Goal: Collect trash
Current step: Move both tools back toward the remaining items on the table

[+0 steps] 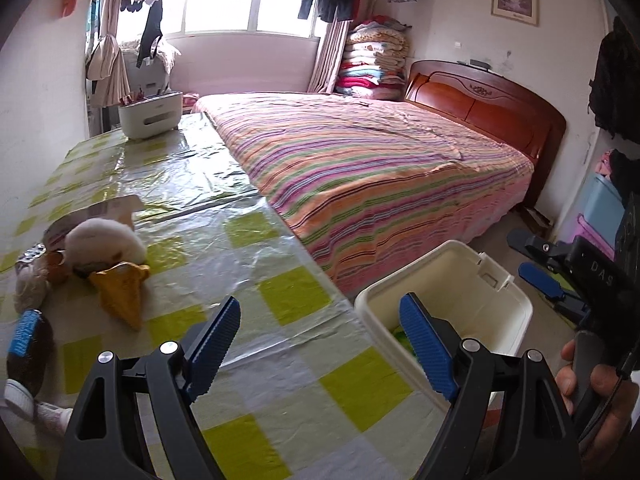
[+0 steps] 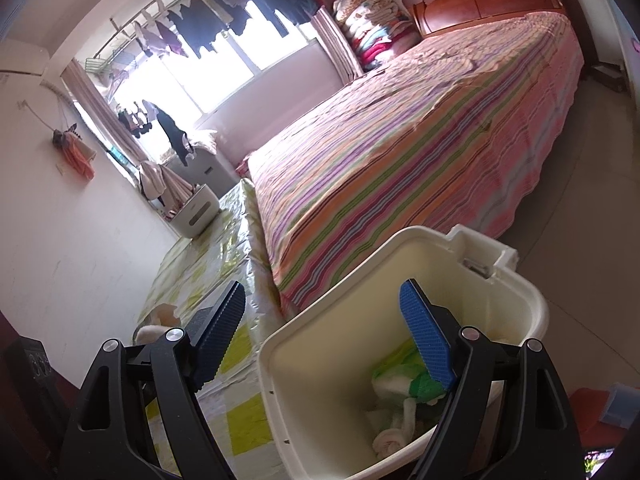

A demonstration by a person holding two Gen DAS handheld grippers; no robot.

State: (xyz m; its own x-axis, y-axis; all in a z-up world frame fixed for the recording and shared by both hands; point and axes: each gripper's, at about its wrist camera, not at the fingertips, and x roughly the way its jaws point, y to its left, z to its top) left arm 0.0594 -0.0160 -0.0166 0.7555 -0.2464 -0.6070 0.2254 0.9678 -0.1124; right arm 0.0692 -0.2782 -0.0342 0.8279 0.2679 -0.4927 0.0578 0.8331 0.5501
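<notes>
A heap of trash lies at the left of the table (image 1: 280, 292): a crumpled white tissue (image 1: 106, 240), a yellow paper cone (image 1: 122, 290) and a blister pack (image 1: 30, 257). My left gripper (image 1: 320, 316) is open and empty over the checked tablecloth, to the right of the heap. A cream trash bin (image 1: 444, 284) stands beside the table's right edge. In the right wrist view, green and white crumpled waste (image 2: 400, 384) lies at the bottom of the bin (image 2: 332, 304). My right gripper (image 2: 322, 304) hangs open and empty above the bin's near rim; it also shows as the gripper (image 1: 530, 258) held in a hand (image 1: 576, 376).
A bed with a striped sheet (image 1: 380, 168) runs along the table's right side, with a wooden headboard (image 1: 480, 100) behind. A white organiser box (image 1: 150, 116) sits at the table's far end. A dark brush with a blue head (image 1: 28, 340) lies at the near left.
</notes>
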